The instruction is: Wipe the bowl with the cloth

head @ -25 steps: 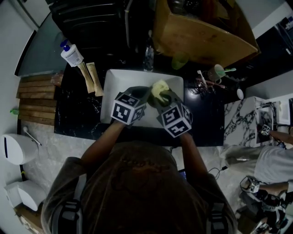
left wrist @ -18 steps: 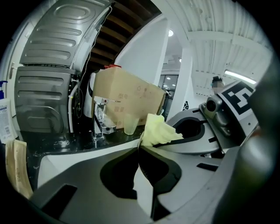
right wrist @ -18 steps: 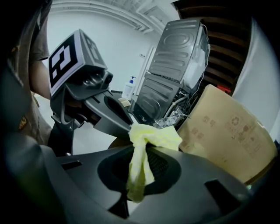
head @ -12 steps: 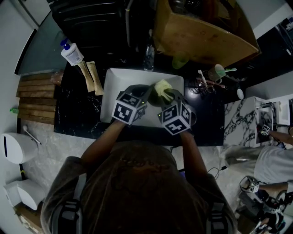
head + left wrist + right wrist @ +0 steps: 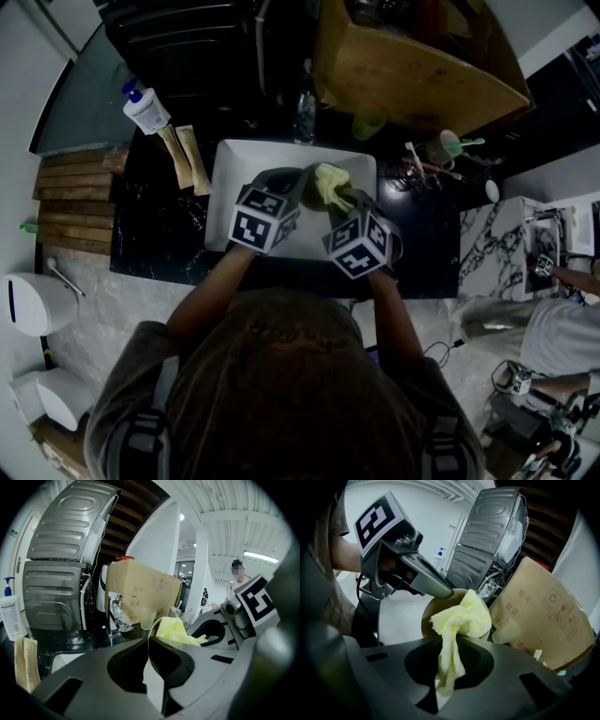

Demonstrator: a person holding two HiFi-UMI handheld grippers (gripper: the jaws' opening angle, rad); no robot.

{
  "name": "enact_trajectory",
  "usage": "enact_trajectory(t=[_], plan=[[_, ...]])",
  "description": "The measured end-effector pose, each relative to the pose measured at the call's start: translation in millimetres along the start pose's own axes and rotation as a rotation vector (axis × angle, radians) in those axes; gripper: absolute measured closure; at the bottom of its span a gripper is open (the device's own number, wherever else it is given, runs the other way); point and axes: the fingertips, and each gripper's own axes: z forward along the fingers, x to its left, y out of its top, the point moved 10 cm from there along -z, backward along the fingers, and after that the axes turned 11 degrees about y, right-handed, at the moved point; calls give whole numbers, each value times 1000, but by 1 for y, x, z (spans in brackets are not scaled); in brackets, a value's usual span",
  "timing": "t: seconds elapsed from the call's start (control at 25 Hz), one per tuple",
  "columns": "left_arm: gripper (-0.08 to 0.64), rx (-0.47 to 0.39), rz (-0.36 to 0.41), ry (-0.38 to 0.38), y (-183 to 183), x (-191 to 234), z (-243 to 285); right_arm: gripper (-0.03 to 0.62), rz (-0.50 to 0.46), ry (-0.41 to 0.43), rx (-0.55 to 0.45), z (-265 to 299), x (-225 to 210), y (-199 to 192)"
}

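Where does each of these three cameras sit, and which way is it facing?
Head view: on the person's head, looking steeply down at the sink; shoulders, forearms, left gripper, right gripper show.
Left gripper view: rides the left gripper, facing the faucet and cardboard box; its jaws shut on the bowl rim.
Right gripper view: rides the right gripper, facing the bowl; its jaws shut on the cloth.
Shared: both gripper views show cloth and cardboard box.

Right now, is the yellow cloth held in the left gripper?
No, the right gripper pinches the cloth; the left gripper holds the bowl.
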Motion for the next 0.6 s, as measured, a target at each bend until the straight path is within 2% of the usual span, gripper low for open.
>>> enact_trajectory(t=[0.6], plan=[[548, -8, -19, -1, 6, -5, 2, 563, -29, 86, -14, 12, 22, 13]])
